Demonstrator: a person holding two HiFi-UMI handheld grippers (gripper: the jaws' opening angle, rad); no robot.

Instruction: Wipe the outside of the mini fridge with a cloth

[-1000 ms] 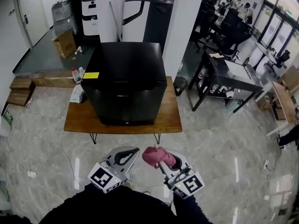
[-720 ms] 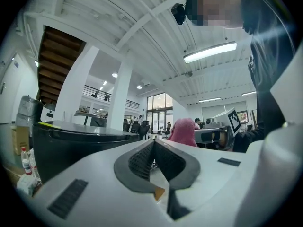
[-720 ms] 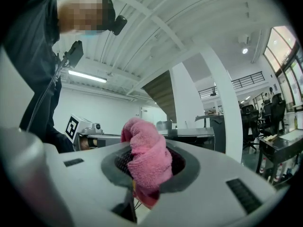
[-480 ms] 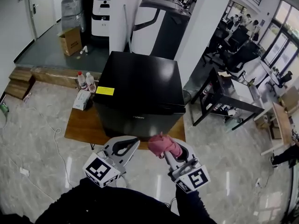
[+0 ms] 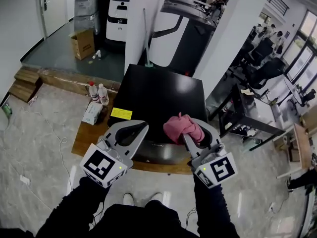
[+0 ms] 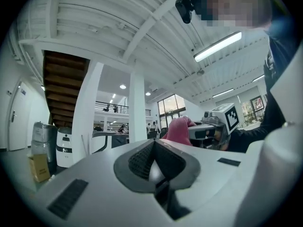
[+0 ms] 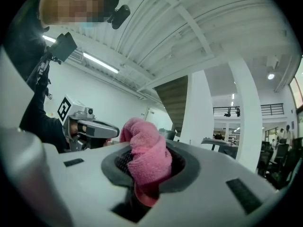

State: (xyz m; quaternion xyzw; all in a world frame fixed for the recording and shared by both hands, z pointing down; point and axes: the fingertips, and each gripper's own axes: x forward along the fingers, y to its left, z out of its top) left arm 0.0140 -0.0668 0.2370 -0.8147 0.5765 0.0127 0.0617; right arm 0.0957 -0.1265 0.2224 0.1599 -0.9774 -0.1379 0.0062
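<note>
The black mini fridge (image 5: 163, 95) stands on a low wooden table (image 5: 89, 135), with a yellow sticker (image 5: 121, 113) near its front left corner. A pink cloth (image 5: 182, 127) is bunched in my right gripper (image 5: 190, 133), which is shut on it and held over the fridge's front top edge. In the right gripper view the pink cloth (image 7: 146, 157) bulges out from between the jaws. My left gripper (image 5: 136, 129) hangs just left of it, shut with nothing in it; its jaws meet in the left gripper view (image 6: 152, 161). Both gripper cameras point upward at the ceiling.
Two bottles (image 5: 97, 92) and a white packet (image 5: 92, 112) sit at the table's left end. A black desk (image 5: 247, 119) stands to the right. Behind are a cardboard box (image 5: 83, 43), machines and a white pillar (image 5: 143, 19). Wooden steps (image 5: 24, 86) and a floor cable (image 5: 59, 148) lie to the left.
The view has closed in on the fridge. Both grippers, earlier low over the floor in front of the table, now sit raised over the fridge's front top edge, the cloth still held.
</note>
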